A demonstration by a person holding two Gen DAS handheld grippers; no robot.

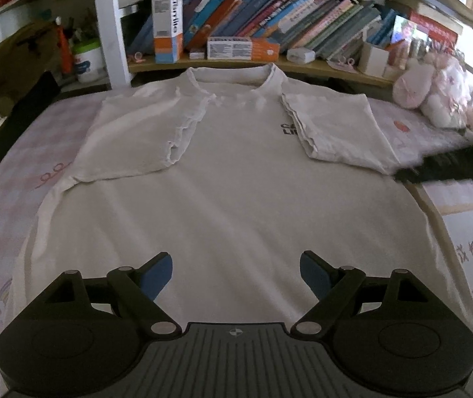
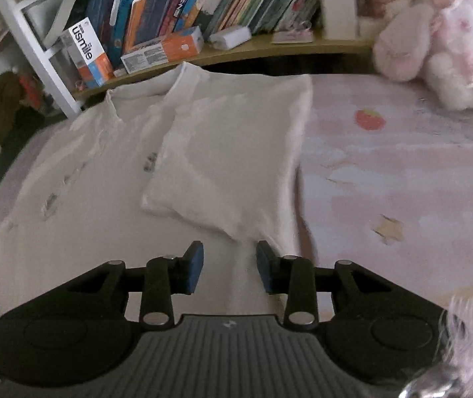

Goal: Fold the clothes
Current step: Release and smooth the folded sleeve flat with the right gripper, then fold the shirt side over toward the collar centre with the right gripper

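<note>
White T-shirt (image 1: 236, 179) lies flat, front up, on the pink patterned bedsheet (image 1: 11, 152), collar (image 1: 233, 74) pointing away toward the bookshelf (image 1: 269, 10), hem toward the cameras, so its long axis runs near to far. Both sleeves are folded in over the chest, and the right sleeve (image 2: 233, 152) covers part of a dark print, unreadable. Left gripper (image 1: 236, 273) hovers over the lower shirt, tongs wide apart, nothing between them. Right gripper (image 2: 229, 267) sits at the shirt's right edge, tongs partly apart, pads clear of the cloth. On the shelf, a box (image 2: 87, 51) reads "usmile". Red characters show on the sheet at the right in the left view, too distorted to read.
</note>
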